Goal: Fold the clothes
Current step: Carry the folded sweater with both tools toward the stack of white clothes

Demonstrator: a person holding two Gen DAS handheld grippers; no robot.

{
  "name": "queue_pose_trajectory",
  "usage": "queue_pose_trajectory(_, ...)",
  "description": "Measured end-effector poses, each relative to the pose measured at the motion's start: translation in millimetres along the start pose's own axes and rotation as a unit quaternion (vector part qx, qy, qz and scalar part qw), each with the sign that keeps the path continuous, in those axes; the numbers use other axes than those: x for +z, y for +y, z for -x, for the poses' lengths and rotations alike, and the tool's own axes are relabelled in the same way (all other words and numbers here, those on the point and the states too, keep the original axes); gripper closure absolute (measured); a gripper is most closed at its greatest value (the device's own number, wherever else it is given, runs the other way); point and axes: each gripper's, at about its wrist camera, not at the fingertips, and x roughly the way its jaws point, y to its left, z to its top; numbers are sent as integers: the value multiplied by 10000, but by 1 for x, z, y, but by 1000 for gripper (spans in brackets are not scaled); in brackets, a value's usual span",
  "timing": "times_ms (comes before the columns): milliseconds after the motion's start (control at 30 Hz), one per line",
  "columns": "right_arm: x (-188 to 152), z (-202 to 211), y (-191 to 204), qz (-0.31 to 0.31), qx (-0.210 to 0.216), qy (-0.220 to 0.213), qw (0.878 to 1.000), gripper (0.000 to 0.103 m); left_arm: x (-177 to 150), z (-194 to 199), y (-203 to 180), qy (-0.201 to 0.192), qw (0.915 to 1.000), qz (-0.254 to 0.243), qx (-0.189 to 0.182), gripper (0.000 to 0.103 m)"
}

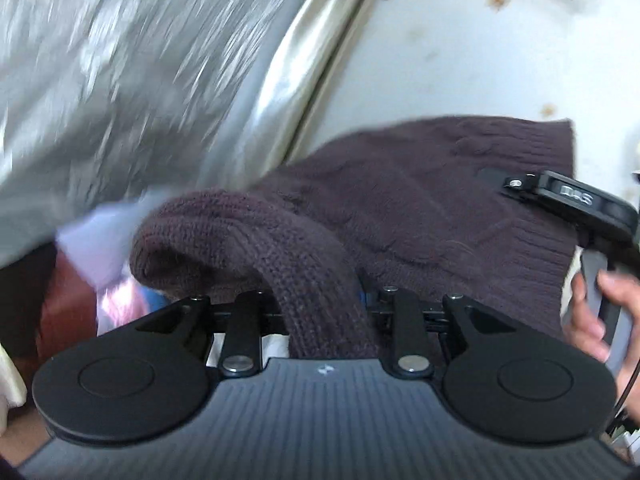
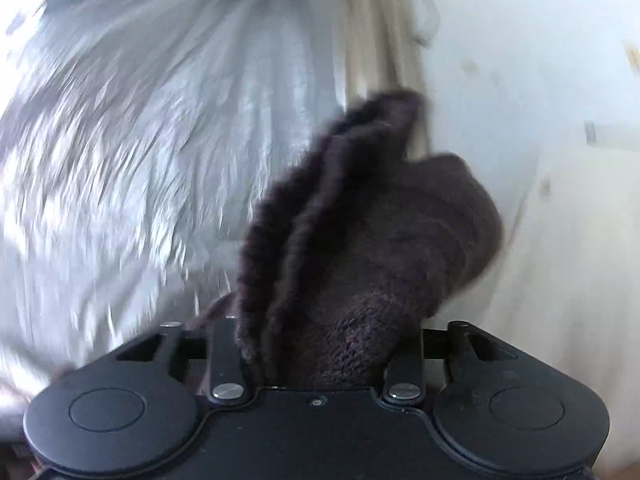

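A dark purple knitted sweater [image 1: 400, 208] hangs stretched in the air between both grippers. My left gripper [image 1: 320, 308] is shut on a bunched fold of it; the knit covers the fingertips. In the left wrist view the right gripper [image 1: 496, 178] pinches the sweater's far ribbed edge at the right, with a hand [image 1: 600, 312] on its handle. In the right wrist view the sweater [image 2: 360, 248] rises in folds out of my right gripper [image 2: 332, 340], which is shut on it. The fingertips are hidden by the cloth.
A shiny silver quilted cover [image 1: 120, 80] fills the left of both views, blurred. A metal rail [image 1: 320, 52] runs beside a white stained surface [image 1: 480, 60]. Pale lilac and pink cloth [image 1: 104, 248] and something reddish brown [image 1: 68, 312] lie low at the left.
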Motion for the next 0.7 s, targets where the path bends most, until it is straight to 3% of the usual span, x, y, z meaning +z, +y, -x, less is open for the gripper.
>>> queue_pose_trajectory(100,-67,-73,-38,-507,-301,651,9961,48,-42,-82,36,1092,9932,210,337,77)
queue_pose_trajectory(167,-124,-115,-59,-773,-717,1318,9857,47,-71,-100,51,1008,9929,279,562,76)
queue_pose_trajectory(200,-151,-127,-67,-889,-863,1397,9824,47,-84,-105,58,888,9934,318,656,76)
queue_pose_trajectory(233,-171,-126,-71,-1055,-815,1109,9848,47,-91,-104,61,762,9943,365,655,76)
queue_pose_trajectory(267,-175,-125,-72,-1041,-750,875,9879,49,-93,-99,62,632,9954,417,592,76)
queue_pose_trajectory(400,-153,-131,-66,-252,-843,625,9942,56,-87,-92,43,291,9977,-38,608,74)
queue_pose_trajectory(433,-147,-132,-67,-160,-875,655,9939,52,-83,-93,38,217,9977,-80,633,74)
queue_pose_trajectory(467,-144,-135,-74,-219,-986,793,9917,33,-80,-94,37,174,9975,-73,682,70)
queue_pose_trajectory(533,-148,-140,-90,-822,-1391,1155,9801,11,-74,-97,37,162,9969,-4,769,63)
queue_pose_trajectory(633,-158,-119,-114,-1961,-1307,1179,9647,10,-72,-89,27,205,9961,-203,839,62)
queue_pose_trajectory(700,-160,-93,-119,-2040,-1333,802,9665,11,-72,-81,16,180,9936,-489,1004,61)
